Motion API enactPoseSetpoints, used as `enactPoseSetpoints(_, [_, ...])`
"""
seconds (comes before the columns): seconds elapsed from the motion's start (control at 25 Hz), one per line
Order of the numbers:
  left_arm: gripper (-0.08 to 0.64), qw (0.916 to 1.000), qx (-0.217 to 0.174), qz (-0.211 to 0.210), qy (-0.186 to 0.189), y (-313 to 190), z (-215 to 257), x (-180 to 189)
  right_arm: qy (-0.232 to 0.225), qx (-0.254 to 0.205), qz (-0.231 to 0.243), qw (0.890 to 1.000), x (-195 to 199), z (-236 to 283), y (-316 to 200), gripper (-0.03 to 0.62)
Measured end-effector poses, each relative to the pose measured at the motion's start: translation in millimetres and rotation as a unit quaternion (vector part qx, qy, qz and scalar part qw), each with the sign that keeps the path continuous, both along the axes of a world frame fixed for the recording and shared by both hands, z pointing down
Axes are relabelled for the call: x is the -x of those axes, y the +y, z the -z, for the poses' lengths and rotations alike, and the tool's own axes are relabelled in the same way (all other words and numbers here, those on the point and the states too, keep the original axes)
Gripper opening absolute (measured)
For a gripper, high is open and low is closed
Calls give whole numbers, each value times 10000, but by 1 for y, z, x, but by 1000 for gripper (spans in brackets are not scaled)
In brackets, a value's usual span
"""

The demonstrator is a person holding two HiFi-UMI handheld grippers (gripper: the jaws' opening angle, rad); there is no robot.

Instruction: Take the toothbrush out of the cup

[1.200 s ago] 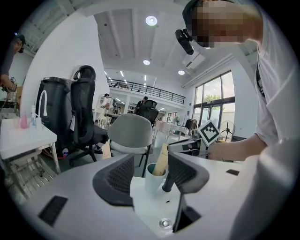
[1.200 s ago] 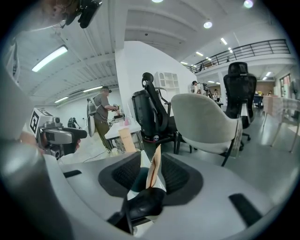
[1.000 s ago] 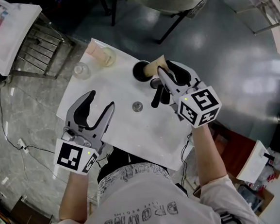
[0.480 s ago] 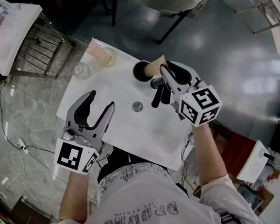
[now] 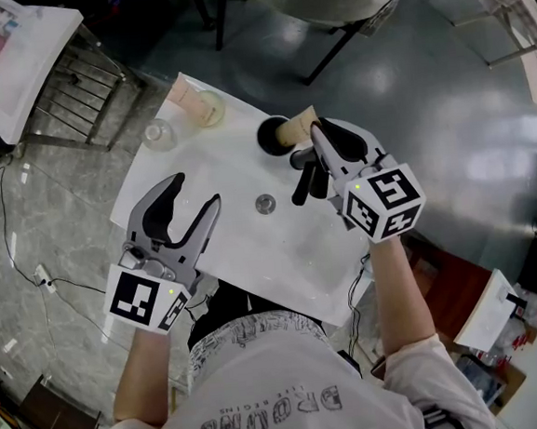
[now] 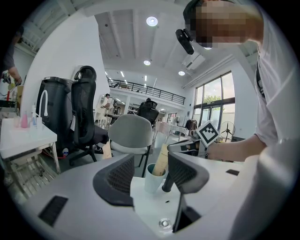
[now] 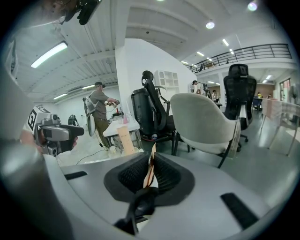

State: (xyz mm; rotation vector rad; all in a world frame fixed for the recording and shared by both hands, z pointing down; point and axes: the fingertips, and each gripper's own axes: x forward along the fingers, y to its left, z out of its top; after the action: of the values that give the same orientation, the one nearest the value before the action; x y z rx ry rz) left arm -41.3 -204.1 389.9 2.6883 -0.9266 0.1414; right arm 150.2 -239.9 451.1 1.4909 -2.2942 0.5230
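**Item 1, white table** [image 5: 253, 248]: working surface in front of the person, carrying everything below.

**Item 2, left gripper** [image 5: 196, 189]: held over the near left part of the table, well apart from the cup. Its jaws were spread wide with nothing between them. It was judged to be parked there to leave the other hand room.

**Item 3, right gripper** [image 5: 319, 132]: tilted down toward the far edge of the table, just beside the cup. Its jaws had just been closing and stood clenched on the toothbrush, with the flat pack pinched between the ribbed pads. The hold sat above the rim, likely so that the pack could be lifted out without dragging the cup.

**Item 4, cup** [image 5: 271, 136]: upright near the far edge, pale outside and dark inside.

**Item 5, toothbrush** [image 5: 300, 122]: in a tan card pack, lower end inside the cup, leaning toward the right gripper. It was not yet taken out.

**Item 6, small round metal piece** [image 5: 265, 203]: lying on the table between the two grippers. Its purpose could not be told.

**Note on views:**
- The head view gave the layout but hid the pads' contact.
- The right gripper view showed the pinch but not the cup.
- The left gripper view alone showed the cup, the leaning pack and the right gripper from the side
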Motion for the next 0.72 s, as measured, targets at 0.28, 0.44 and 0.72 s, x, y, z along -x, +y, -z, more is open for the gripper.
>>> enactPoseSetpoints(0.28, [242, 10000, -3, 18, -6, 1, 2, 2, 5, -24, -16, 10000, 0, 2, 0, 21])
enactPoseSetpoints(0.44, [242, 10000, 2, 32, -16, 3, 1, 4, -7, -53, -17, 10000, 1, 4, 0, 18])
enactPoseSetpoints(0.72, [242, 10000, -39, 46, -22, 5, 5, 8, -3, -130, -40, 9999, 2, 11, 1, 11])
